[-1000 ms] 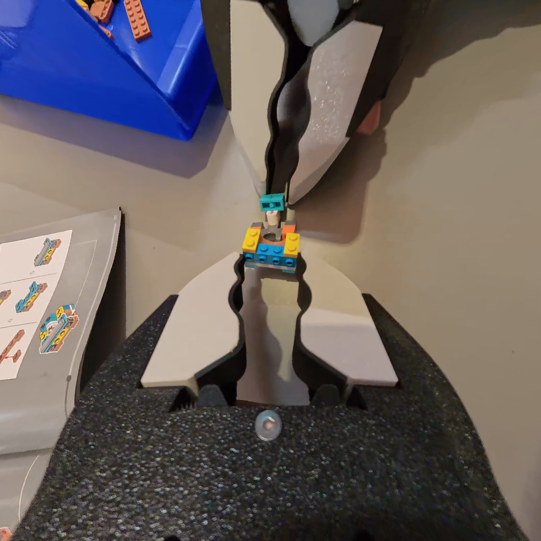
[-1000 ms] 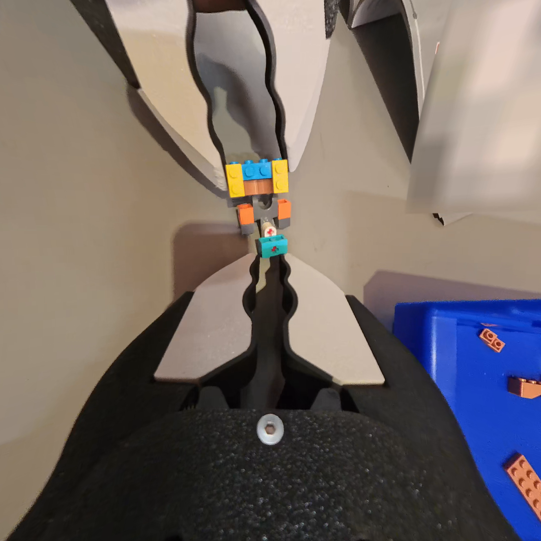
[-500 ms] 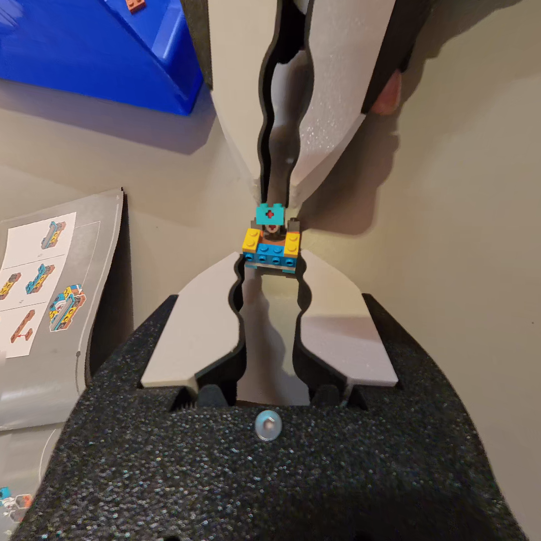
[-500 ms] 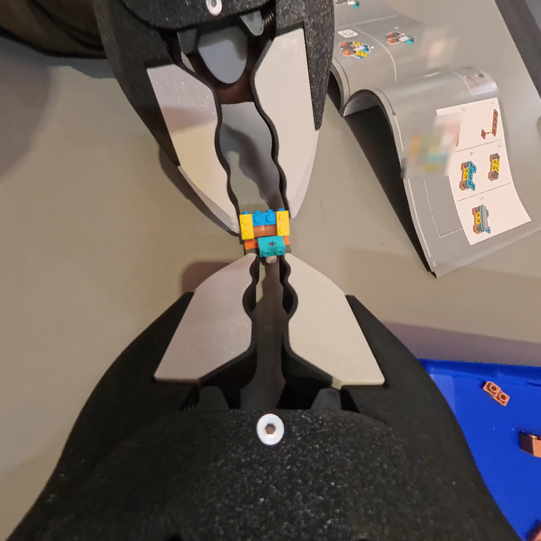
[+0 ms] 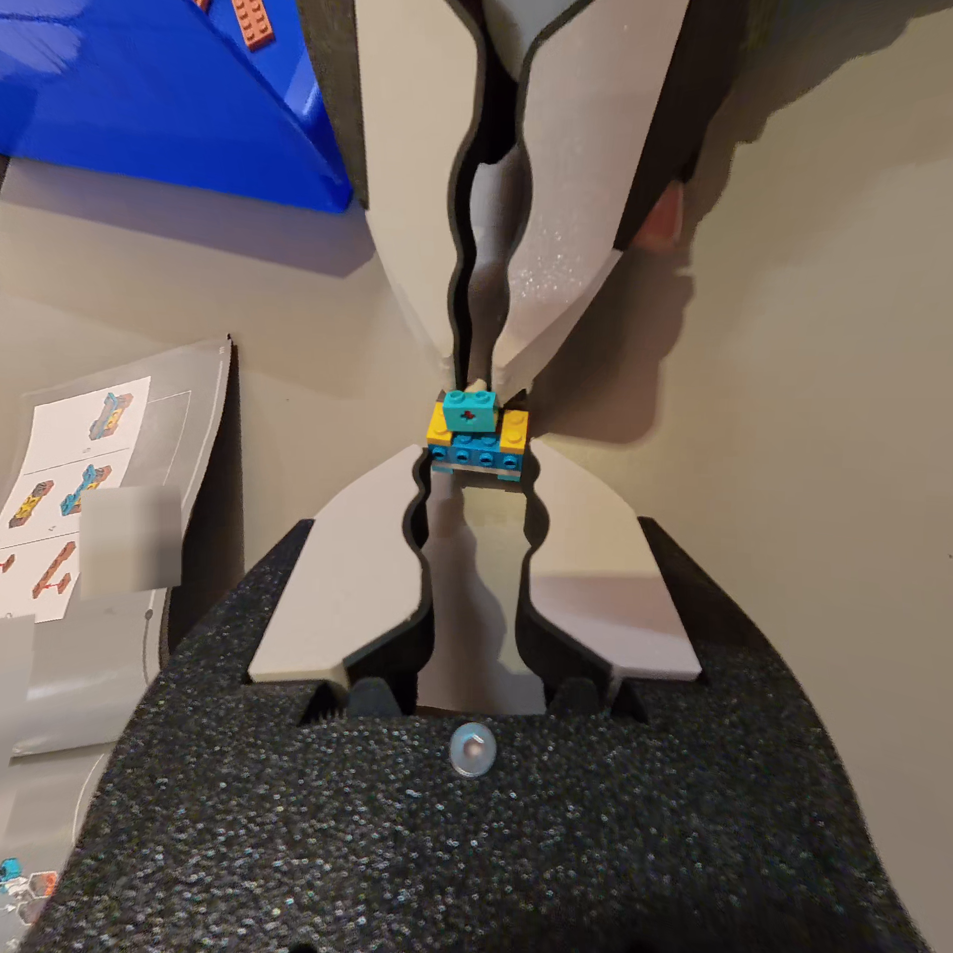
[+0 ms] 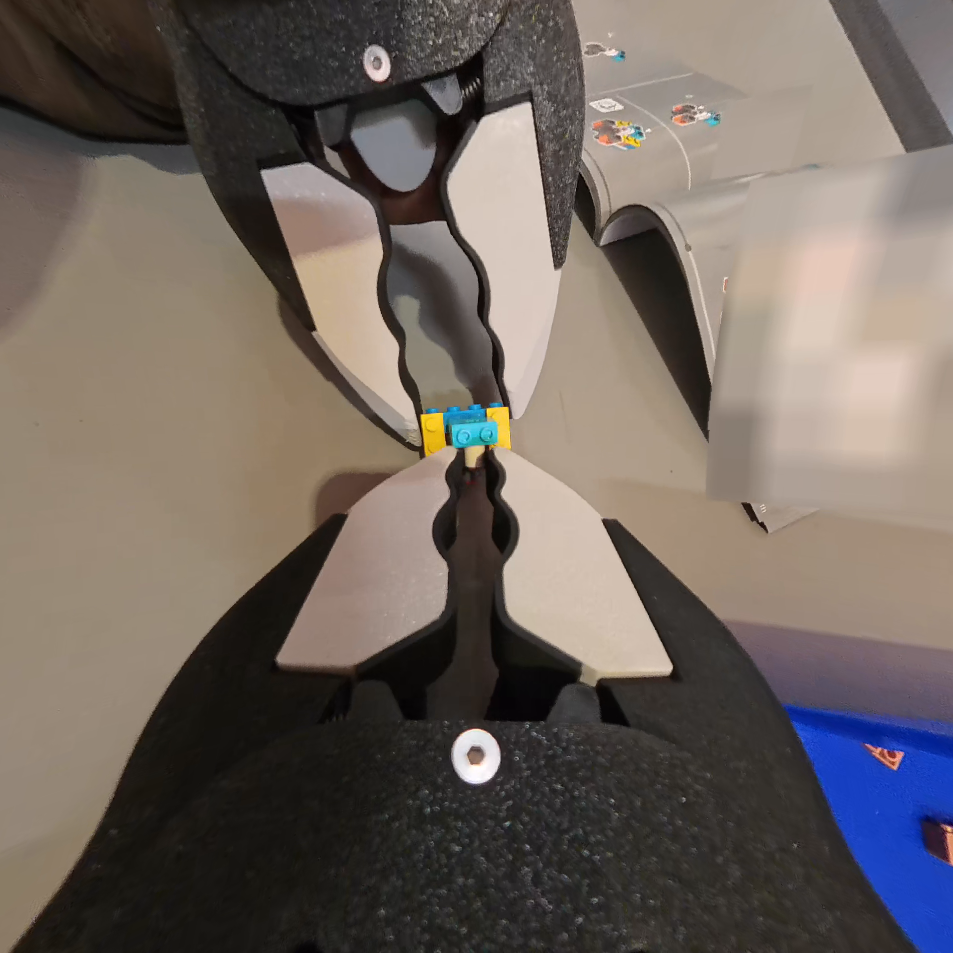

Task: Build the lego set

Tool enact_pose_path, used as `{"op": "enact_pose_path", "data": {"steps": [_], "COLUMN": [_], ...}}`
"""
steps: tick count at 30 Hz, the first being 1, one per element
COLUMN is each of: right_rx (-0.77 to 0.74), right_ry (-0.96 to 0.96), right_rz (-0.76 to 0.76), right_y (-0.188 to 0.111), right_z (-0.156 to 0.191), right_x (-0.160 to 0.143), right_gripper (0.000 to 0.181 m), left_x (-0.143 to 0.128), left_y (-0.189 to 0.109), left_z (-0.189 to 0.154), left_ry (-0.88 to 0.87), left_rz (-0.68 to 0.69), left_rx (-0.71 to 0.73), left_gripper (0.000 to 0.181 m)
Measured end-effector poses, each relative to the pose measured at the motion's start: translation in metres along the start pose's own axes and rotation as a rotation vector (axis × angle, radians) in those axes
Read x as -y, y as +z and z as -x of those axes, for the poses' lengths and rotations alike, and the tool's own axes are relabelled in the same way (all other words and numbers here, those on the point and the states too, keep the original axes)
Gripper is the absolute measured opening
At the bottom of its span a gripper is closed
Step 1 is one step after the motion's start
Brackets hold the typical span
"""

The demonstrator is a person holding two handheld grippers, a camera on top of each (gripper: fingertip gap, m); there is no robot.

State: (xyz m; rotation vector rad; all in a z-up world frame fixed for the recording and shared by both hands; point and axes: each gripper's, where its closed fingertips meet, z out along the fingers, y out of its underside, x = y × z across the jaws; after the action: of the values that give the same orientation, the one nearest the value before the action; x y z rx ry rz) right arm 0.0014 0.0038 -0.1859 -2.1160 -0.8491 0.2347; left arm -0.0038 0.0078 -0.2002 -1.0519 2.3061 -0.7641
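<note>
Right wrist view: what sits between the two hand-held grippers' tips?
The small Lego build, yellow and blue, with a teal brick on its near face. The left hand-held gripper clamps the build; the right hand-held gripper pinches a cream peg under the teal brick.

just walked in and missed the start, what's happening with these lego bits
A person is building a small lego model with two handheld tools. The left tool grips the yellow and blue assembly by its sides. The right tool pinches a small cream peg that carries a teal brick, held against the top of the assembly. An open instruction booklet and a blue parts bin sit nearby.
</note>
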Motion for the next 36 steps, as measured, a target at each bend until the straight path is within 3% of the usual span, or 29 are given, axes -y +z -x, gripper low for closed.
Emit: {"op": "enact_pose_path", "data": {"steps": [36], "right_rx": [0.063], "right_ry": [-0.015], "right_rz": [-0.056], "right_y": [-0.018], "right_z": [0.009], "right_x": [0.024], "right_gripper": [0.014], "left_x": [0.026], "left_y": [-0.016], "left_z": [-0.011], "left_ry": [-0.119], "left_rz": [-0.346], "left_rx": [-0.169], "left_gripper": [0.034]}}
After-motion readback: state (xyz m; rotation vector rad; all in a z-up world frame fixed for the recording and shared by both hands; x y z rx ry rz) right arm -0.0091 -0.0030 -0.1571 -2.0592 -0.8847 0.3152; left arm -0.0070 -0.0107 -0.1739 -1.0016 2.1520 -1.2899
